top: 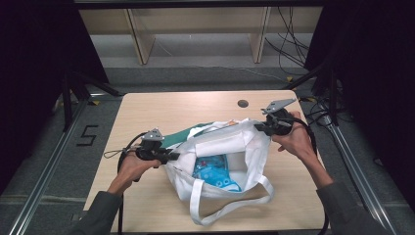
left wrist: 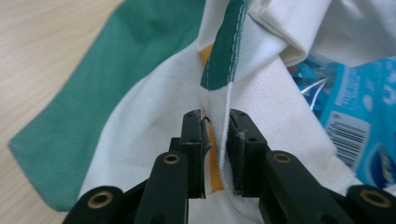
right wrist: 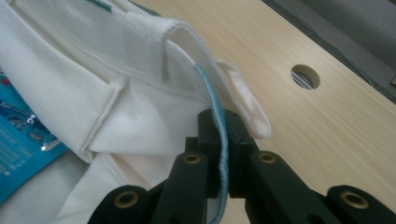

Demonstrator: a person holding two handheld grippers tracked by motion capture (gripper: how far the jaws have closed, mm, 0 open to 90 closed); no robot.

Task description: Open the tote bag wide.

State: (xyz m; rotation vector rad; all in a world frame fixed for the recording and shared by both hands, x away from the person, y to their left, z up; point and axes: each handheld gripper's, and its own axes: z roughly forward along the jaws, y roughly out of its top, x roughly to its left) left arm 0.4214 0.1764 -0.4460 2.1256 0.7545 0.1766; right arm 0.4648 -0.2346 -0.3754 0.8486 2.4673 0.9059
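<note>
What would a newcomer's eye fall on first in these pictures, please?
Mid-table, a white tote bag is held open at its rim by the left gripper and the right gripper. Inside lies a bright blue packet, and a green panel spreads from the bag's left side.

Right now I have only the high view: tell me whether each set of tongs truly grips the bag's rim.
Observer: The right tongs are clamped on the blue-stitched edge of the white bag.
Operator: Now report the left one.
Observer: The left tongs stand slightly apart. The bag's seam lies between them, not pinched.
Operator: Tell me what's printed on the thing inside.
Observer: The blue packet carries a barcode on a white label.
</note>
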